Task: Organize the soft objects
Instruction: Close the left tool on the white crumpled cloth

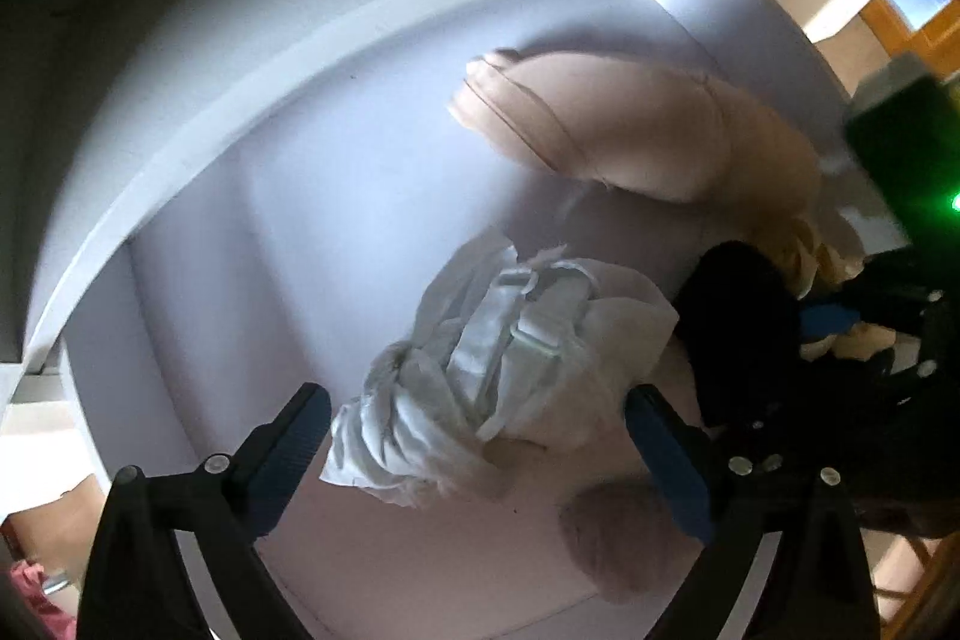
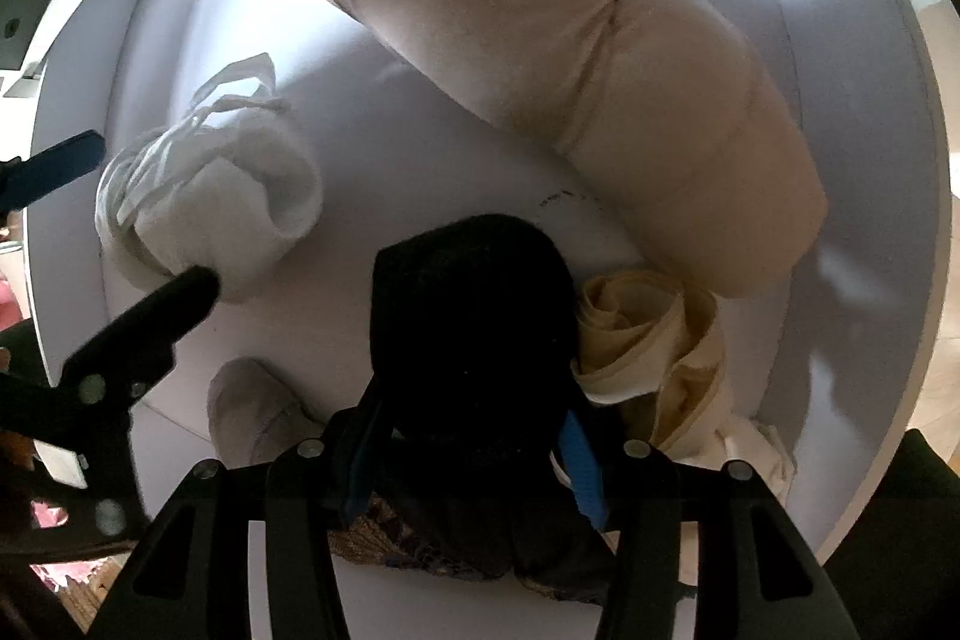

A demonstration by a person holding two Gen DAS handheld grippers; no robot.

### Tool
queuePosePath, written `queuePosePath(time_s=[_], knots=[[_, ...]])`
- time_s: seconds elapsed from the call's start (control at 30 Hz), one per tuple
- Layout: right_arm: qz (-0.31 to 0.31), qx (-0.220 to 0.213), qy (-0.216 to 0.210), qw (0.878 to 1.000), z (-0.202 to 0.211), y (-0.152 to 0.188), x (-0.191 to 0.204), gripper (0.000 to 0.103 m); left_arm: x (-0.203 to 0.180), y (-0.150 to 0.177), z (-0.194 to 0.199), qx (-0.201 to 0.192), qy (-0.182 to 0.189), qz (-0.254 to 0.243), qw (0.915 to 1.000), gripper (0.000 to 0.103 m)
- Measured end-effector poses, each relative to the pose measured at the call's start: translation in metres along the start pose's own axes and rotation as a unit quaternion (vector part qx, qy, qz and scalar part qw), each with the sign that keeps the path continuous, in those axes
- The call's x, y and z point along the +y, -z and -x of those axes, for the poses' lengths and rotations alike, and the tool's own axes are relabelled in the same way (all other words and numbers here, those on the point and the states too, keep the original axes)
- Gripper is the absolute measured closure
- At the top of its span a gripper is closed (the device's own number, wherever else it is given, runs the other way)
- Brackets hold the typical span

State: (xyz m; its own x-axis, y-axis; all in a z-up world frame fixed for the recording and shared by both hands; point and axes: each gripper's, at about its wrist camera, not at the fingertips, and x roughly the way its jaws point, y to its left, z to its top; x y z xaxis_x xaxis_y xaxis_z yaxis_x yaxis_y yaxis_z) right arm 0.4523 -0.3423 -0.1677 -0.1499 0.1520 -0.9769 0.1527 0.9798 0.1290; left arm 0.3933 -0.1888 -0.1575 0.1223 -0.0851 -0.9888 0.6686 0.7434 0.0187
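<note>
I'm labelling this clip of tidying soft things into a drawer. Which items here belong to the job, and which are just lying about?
Part of the job:
- white drawer
- long beige roll
- white bundle, between the open left gripper
- black bundle, clamped in the right gripper
- cream roll
- grey roll

Lying about:
- pink cloth outside the drawer

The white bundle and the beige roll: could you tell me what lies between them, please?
Only bare drawer floor separates white bundle from beige roll, in both views.
</note>
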Motion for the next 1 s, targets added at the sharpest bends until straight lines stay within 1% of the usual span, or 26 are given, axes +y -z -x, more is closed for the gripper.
queuePosePath(time_s=[0.1,0.23,0.27,0.37,0.4,0.47,0.57,0.63,0.67,0.73,0.8,0.83,0.87,0.93,1.0], knots=[[-0.009,0.0,0.001,1.0,0.001,0.0,-0.006,0.051,0.0,-0.002,-0.009,0.011,0.011,0.001,0.9999,0.004],[-0.002,-0.004,0.016,1.0,0.003,-0.001,-0.005,0.052,0.008,-0.002,-0.023,0.02,0.001,-0.017,0.9997,0.004],[-0.001,-0.004,0.016,1.0,0.003,-0.001,-0.006,0.052,0.011,-0.004,-0.028,0.019,0.001,-0.018,0.9996,0.008],[-0.002,-0.003,0.015,1.0,0.001,0.0,-0.007,0.052,0.017,-0.012,-0.032,0.023,0.016,0.005,0.9996,0.018],[-0.001,-0.003,0.015,1.0,0.002,-0.001,-0.007,0.052,0.012,-0.013,-0.031,0.023,0.024,0.016,0.9993,0.019],[0.003,-0.003,0.019,1.0,0.001,-0.002,-0.007,0.052,0.025,-0.012,-0.031,0.029,0.041,0.043,0.9978,0.022],[0.007,-0.003,0.022,1.0,0.0,-0.003,-0.007,0.052,0.039,-0.006,-0.033,0.04,0.048,0.07,0.9956,0.023],[0.009,-0.003,0.024,1.0,-0.002,-0.003,-0.007,0.052,0.04,0.0,-0.032,0.05,0.048,0.08,0.9944,0.023],[0.01,-0.003,0.024,1.0,-0.002,-0.002,-0.006,0.052,0.035,-0.006,-0.032,0.057,0.047,0.086,0.9936,0.023],[0.011,-0.003,0.025,1.0,-0.003,-0.002,-0.006,0.052,0.037,-0.004,-0.032,0.065,0.04,0.09,0.993,0.022],[0.012,-0.002,0.026,1.0,-0.003,-0.002,-0.005,0.052,0.035,-0.009,-0.036,0.068,0.038,0.088,0.9931,0.018],[0.012,-0.002,0.026,1.0,-0.003,-0.002,-0.005,0.052,0.034,-0.01,-0.038,0.074,0.034,0.086,0.9929,0.012],[0.013,-0.003,0.026,1.0,-0.005,0.0,-0.003,0.052,0.027,-0.019,-0.042,0.078,0.03,0.082,0.9931,0.009],[0.013,-0.003,0.026,1.0,-0.006,0.001,-0.002,0.052,0.023,-0.024,-0.047,0.082,0.018,0.068,0.9942,0.01],[0.014,-0.003,0.027,1.0,-0.008,0.003,-0.001,0.052,0.019,-0.025,-0.05,0.091,0.014,0.059,0.994,0.021]])
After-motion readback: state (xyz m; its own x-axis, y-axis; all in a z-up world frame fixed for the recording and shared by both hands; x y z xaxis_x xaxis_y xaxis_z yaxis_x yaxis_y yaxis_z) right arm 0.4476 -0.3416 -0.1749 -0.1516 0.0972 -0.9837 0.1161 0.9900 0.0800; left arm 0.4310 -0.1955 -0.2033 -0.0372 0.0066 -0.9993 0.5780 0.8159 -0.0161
